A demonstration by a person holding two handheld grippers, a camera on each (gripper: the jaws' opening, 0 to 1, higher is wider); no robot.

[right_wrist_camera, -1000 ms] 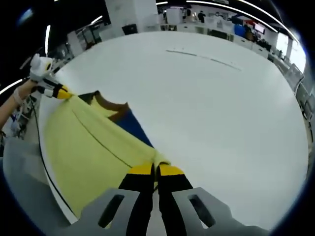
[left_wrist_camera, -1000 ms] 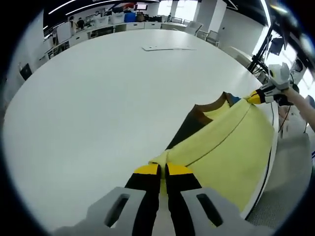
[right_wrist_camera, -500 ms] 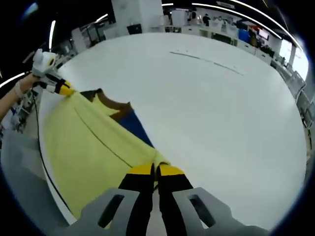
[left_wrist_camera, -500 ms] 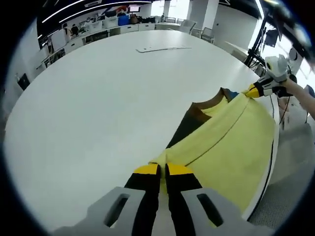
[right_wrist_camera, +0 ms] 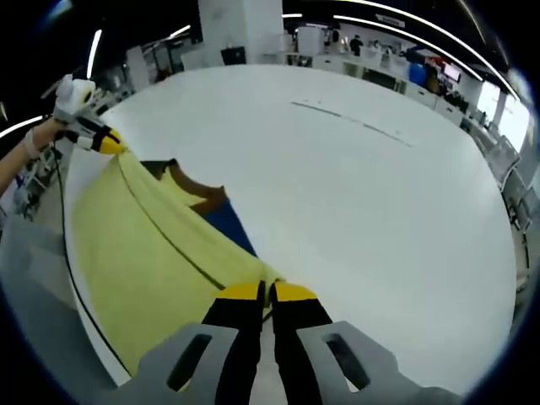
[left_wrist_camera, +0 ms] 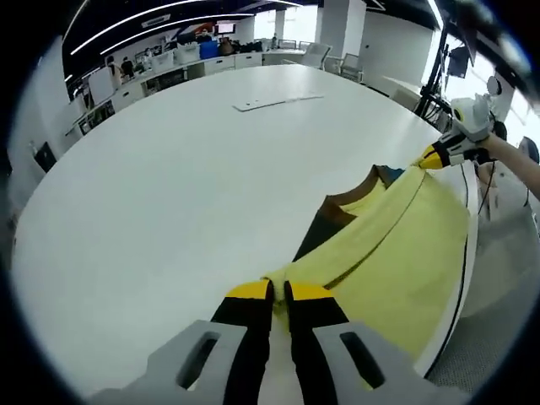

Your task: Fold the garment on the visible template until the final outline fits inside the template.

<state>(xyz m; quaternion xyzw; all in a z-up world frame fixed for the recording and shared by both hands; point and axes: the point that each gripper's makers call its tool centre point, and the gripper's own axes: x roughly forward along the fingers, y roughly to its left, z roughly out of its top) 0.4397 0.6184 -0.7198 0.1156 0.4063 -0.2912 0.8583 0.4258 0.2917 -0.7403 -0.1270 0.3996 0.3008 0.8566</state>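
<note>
I am holding the yellow garment (left_wrist_camera: 396,245) stretched between both claws at the near edge of the white counter (left_wrist_camera: 186,169). In the left gripper view, the left claw (left_wrist_camera: 279,293) is clenched on one corner of the cloth at lower centre, and the right claw (left_wrist_camera: 440,155) is gripping the opposite corner at the right edge of the frame. In the right gripper view, the right claw (right_wrist_camera: 267,294) is clamped on its corner at lower centre, with the left claw (right_wrist_camera: 103,140) at the upper left.

Over the last second the far claw is sitting slightly higher and further out in each view, and the top edge of the garment (right_wrist_camera: 160,245) is running straighter between the two grips. I judge that I am raising and tensioning the cloth, not yet laying it down.

The brown collar (left_wrist_camera: 350,196) and a blue panel (right_wrist_camera: 226,226) are showing beyond the yellow fabric, resting on the counter. A thin flat outline (left_wrist_camera: 274,101), possibly the template, is lying well apart toward the upper centre of the left gripper view; I cannot confirm what it is. No fold is complete, so the task is at an early stage.
</note>
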